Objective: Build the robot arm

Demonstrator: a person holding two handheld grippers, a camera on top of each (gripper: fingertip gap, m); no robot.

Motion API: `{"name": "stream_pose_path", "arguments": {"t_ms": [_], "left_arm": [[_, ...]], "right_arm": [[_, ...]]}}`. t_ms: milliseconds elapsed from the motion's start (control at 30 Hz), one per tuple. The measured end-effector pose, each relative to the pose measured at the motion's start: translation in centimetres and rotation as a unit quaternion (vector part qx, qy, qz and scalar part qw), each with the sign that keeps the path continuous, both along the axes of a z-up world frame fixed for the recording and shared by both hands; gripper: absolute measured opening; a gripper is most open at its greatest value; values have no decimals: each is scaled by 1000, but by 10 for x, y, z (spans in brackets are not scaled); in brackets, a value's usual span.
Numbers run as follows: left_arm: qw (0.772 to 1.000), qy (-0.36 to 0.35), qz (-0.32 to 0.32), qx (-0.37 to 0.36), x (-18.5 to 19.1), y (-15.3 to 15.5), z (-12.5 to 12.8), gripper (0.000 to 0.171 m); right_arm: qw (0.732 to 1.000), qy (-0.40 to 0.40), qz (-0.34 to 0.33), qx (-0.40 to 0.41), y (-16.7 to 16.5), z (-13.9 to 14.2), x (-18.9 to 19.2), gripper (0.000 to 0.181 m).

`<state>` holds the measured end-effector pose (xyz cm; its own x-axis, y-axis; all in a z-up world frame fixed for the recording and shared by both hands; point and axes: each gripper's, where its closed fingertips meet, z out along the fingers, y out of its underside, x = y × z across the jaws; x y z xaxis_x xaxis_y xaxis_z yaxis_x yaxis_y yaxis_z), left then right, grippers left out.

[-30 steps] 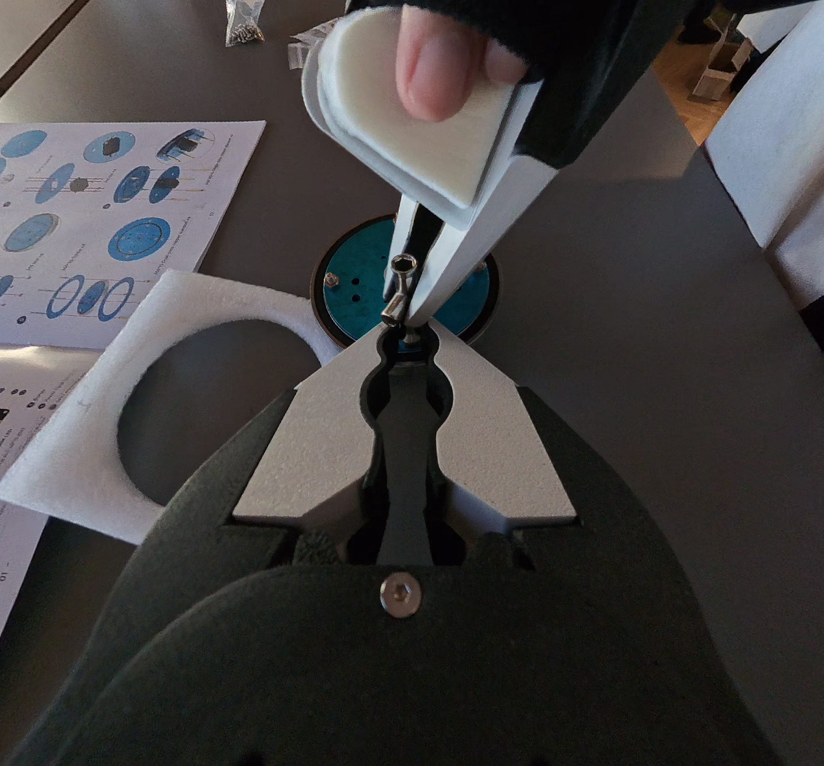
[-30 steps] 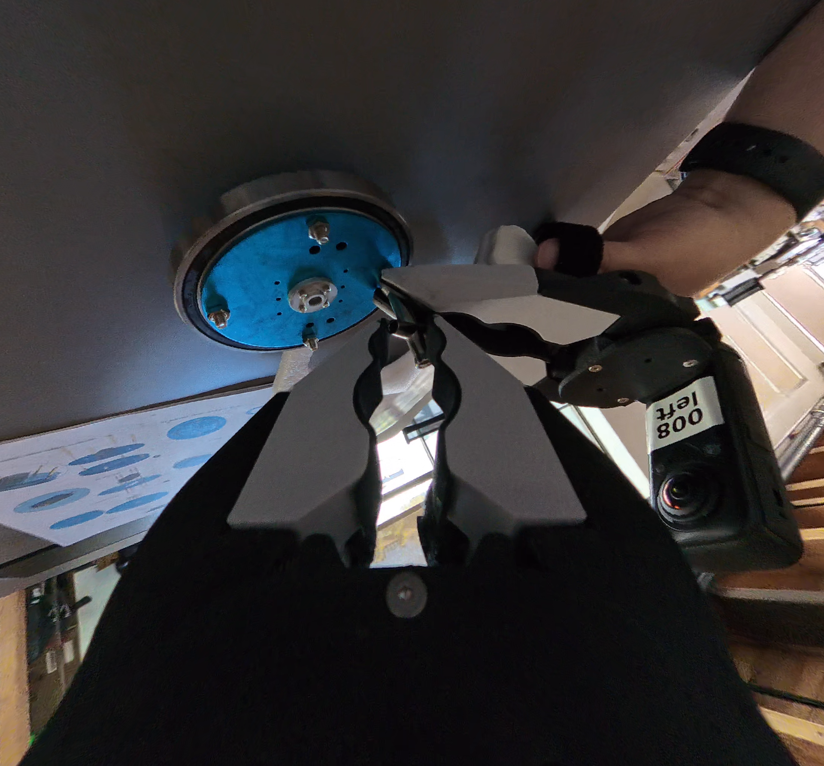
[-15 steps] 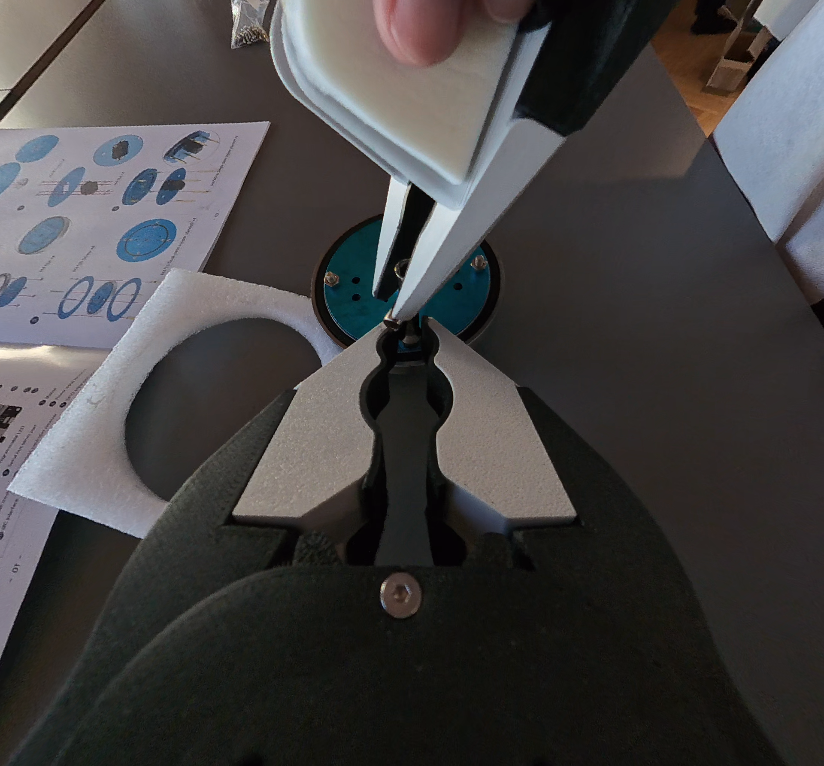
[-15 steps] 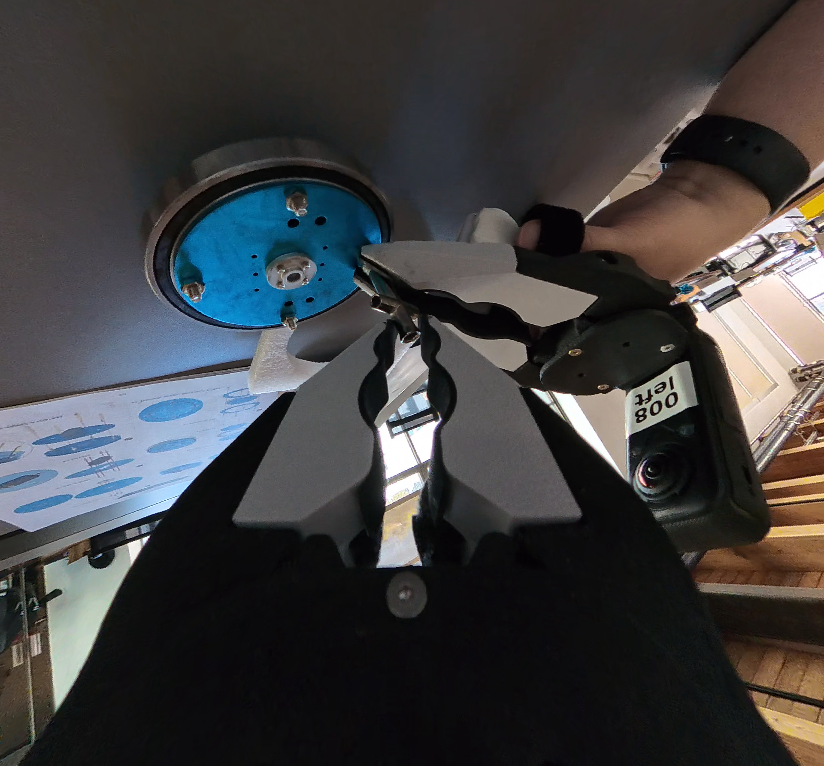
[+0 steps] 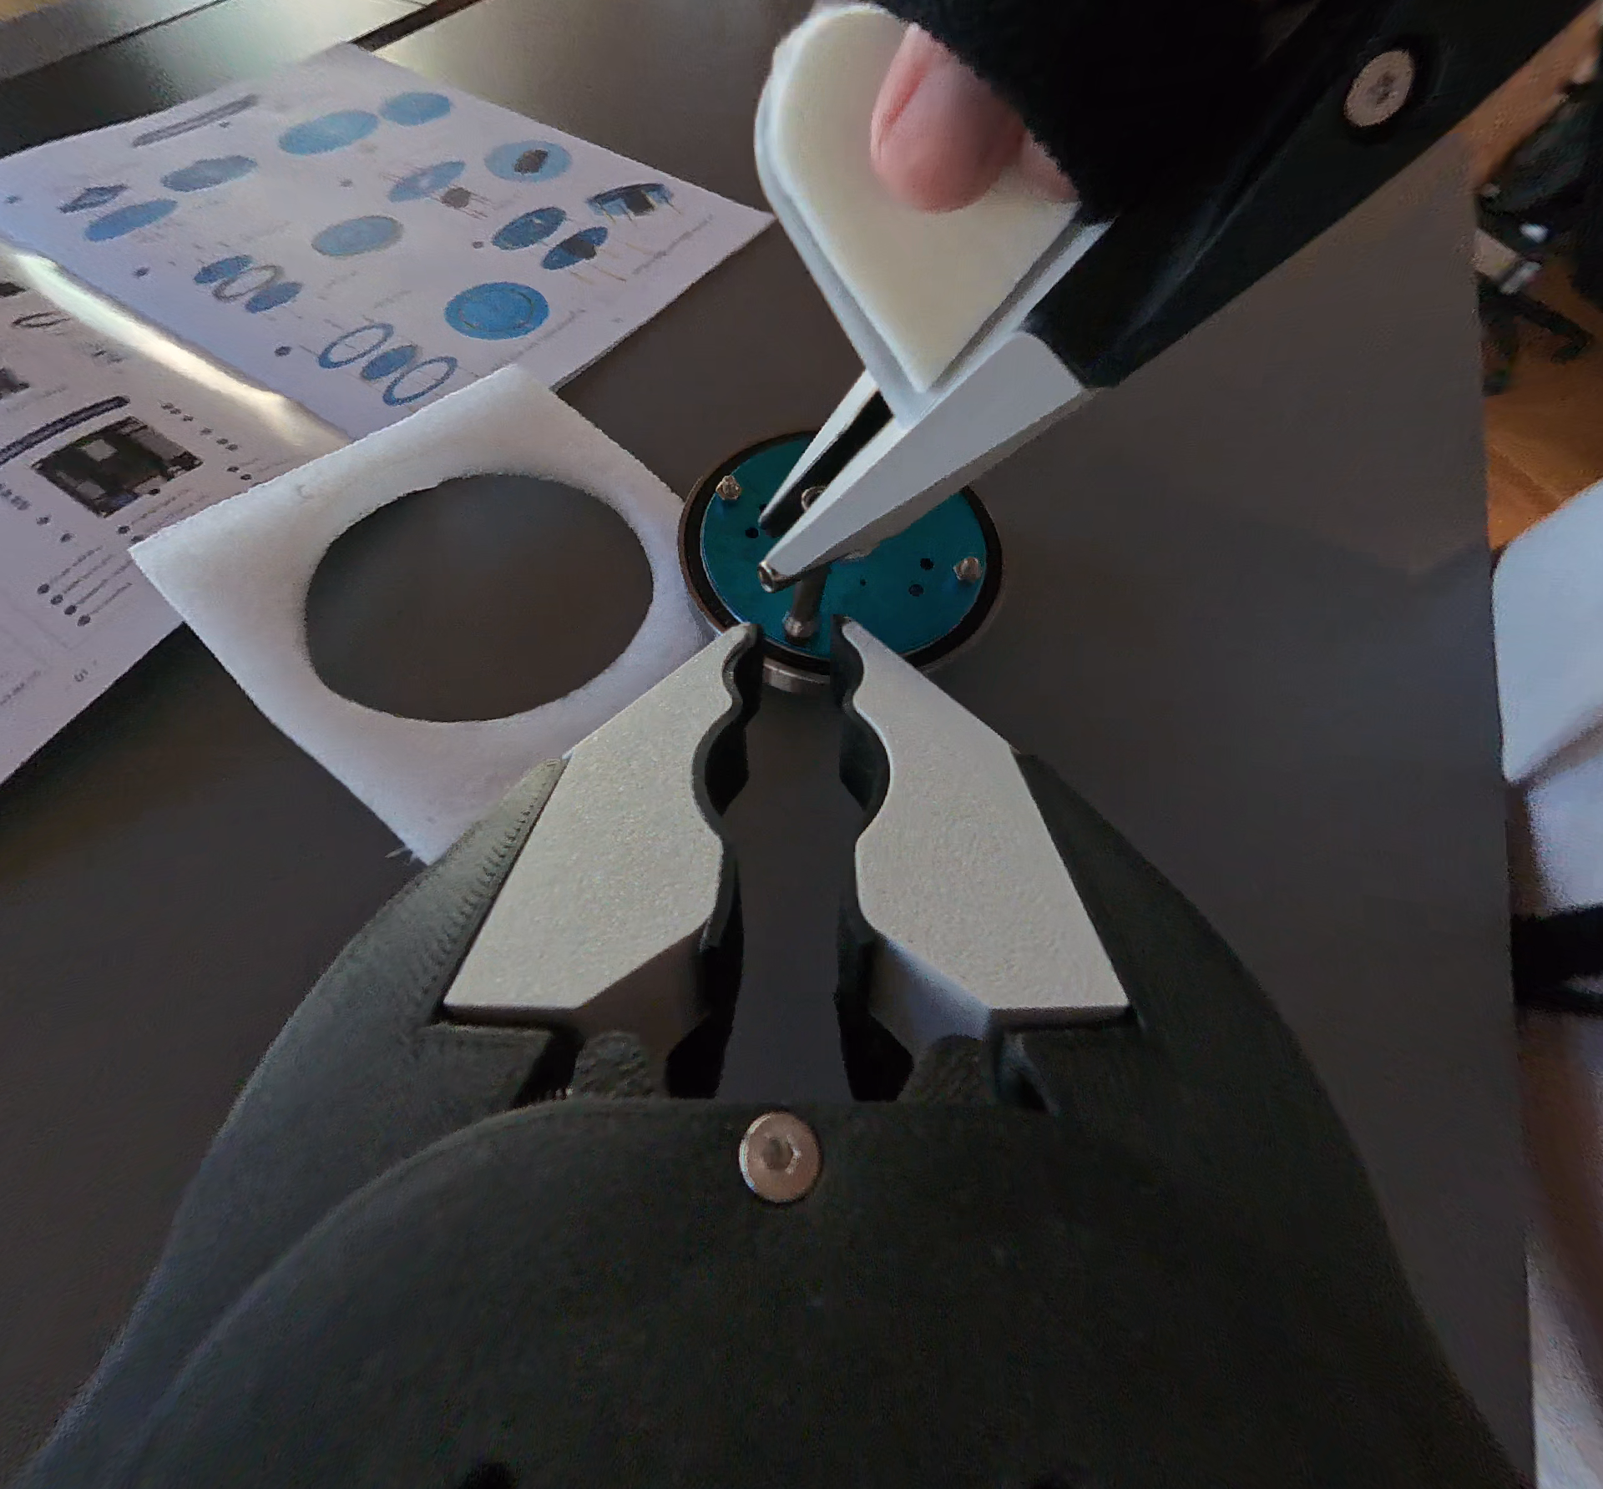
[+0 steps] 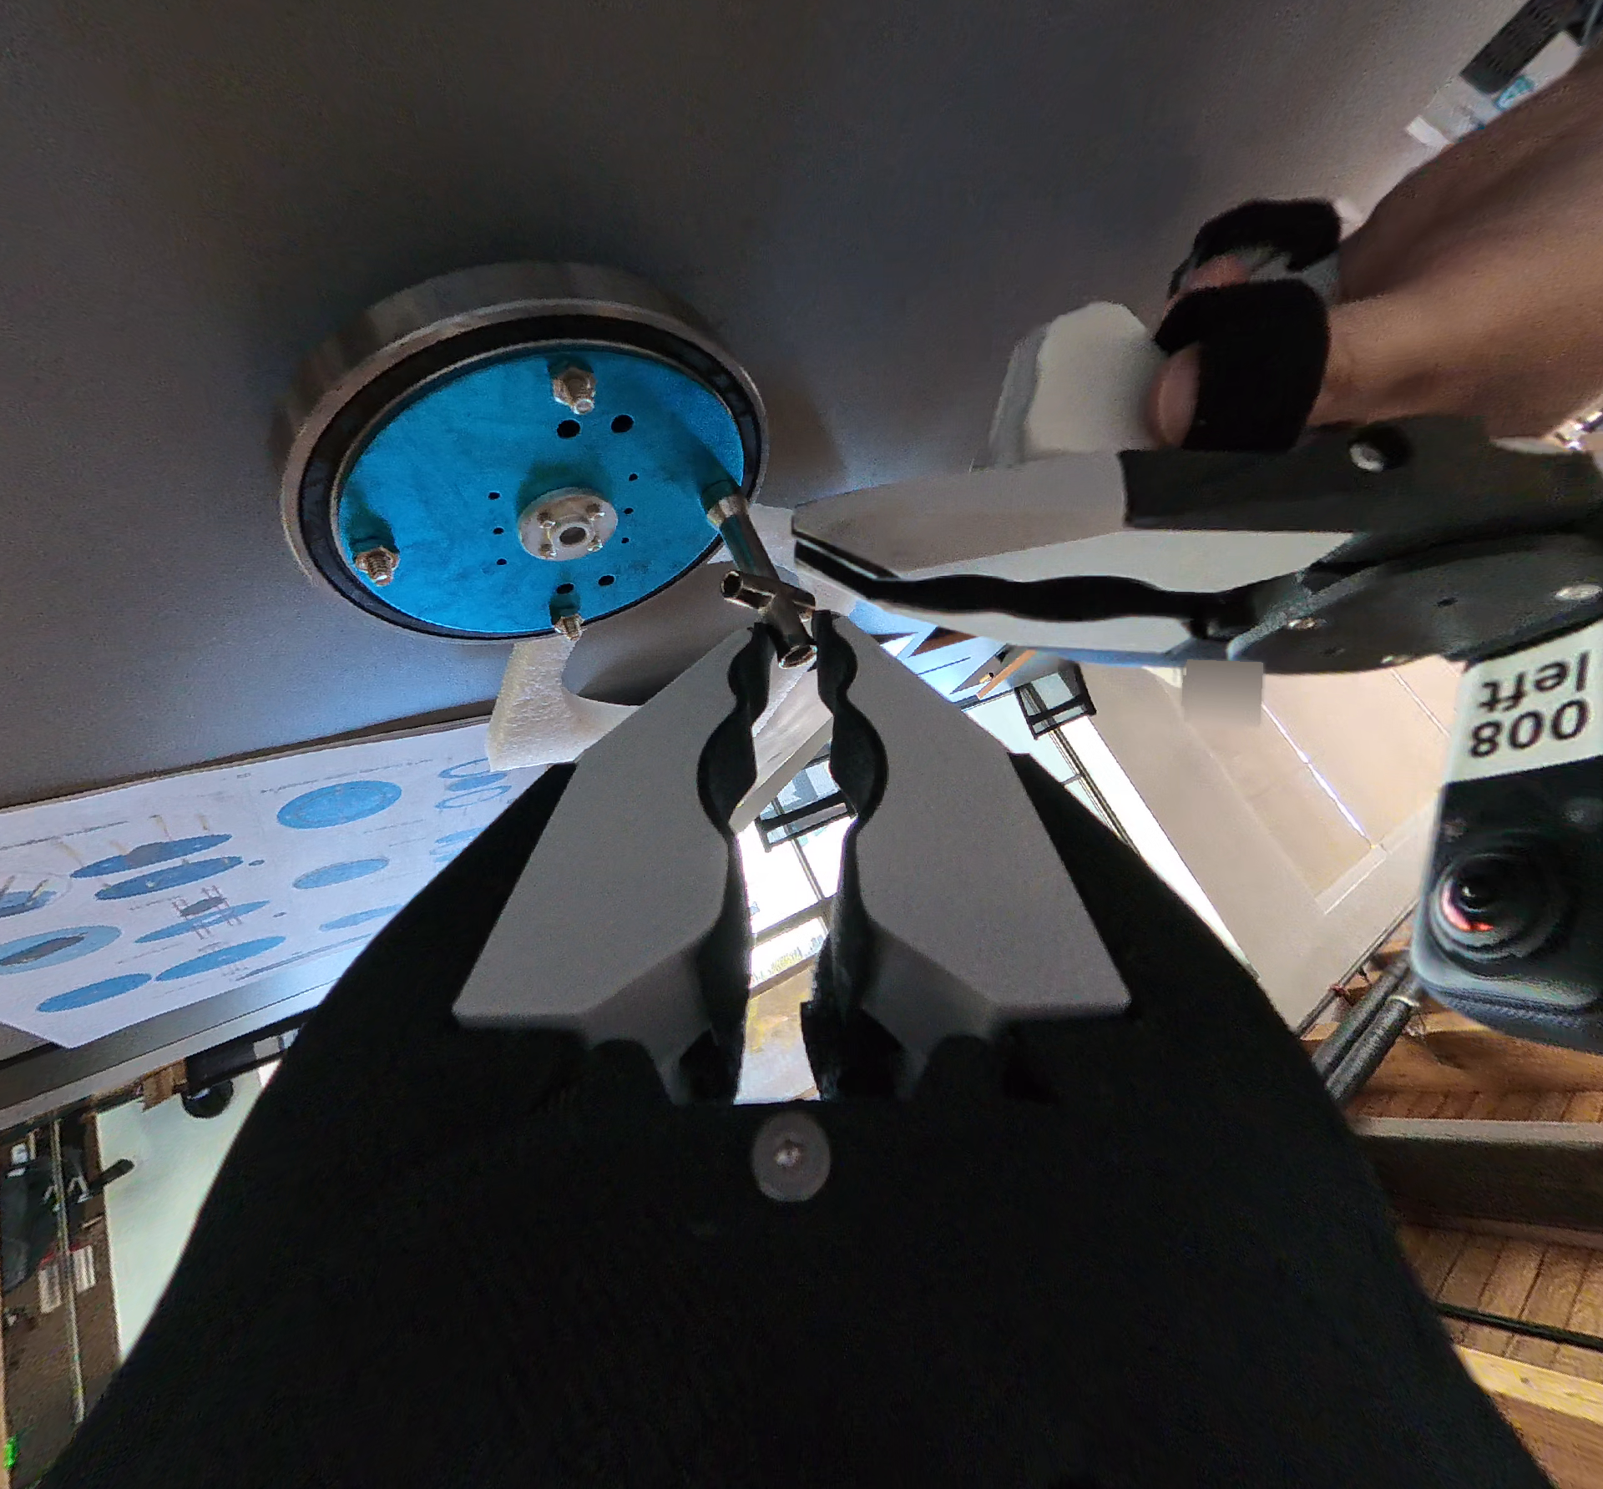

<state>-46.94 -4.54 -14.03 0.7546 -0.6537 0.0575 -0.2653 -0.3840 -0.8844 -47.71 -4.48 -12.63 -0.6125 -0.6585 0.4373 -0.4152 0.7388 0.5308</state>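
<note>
- Blue disc (image 6: 451,511) in its metal ring lies flat on the dark table (image 5: 1214,667), just beside a white foam sheet (image 5: 260,571) with a round hole; nuts stand on studs around its face, with a small hub at the centre
- Right gripper (image 6: 788,641) is clamped on one arm of a small cross-shaped socket wrench (image 6: 763,580), whose far arm sits on a fastener at the disc's edge
- Left gripper (image 5: 795,632) is parted narrowly and empty, its tips at the disc's near rim
- Risk, as I judge it: the pinch on the thin arm is slight, so the wrench could twist out or tip off the fastener; the unheld disc could turn or slide
</note>
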Motion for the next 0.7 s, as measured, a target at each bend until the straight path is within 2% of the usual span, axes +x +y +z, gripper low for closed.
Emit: {"name": "stream_pose_path", "arguments": {"t_ms": [100, 167, 267, 300, 367, 500, 600, 700], "left_arm": [[998, 12, 52, -15, -2, 5, -12, 7], [998, -2, 56, -20, 3, 6, -12, 0], [996, -19, 91, 15, 1, 11, -1, 1], [995, -14, 102, 11, 0, 11, -2, 4], [994, -30, 103, 8, 4, 8, 0, 0], [991, -71, 110, -4, 11, -1, 3, 11], [987, -57, 148, 25, 12, 5, 8, 15], [978, -4, 206, 18, 5, 13, -2, 16]], "right_arm": [[1000, 3, 5, 0, 0, 0, 1, 9], [1000, 5, 4, 2, 1, 0, 0, 9], [1000, 7, 10, -4, 1, 0, 0, 9], [1000, 8, 12, -4, 0, 0, 1, 9], [1000, 6, 15, -4, 0, 0, 2, 9], [1000, 6, 16, -4, 1, 0, 1, 9], [1000, 5, 16, -2, 2, 0, 1, 9], [1000, 3, 15, -2, 3, 0, 2, 9]]}}
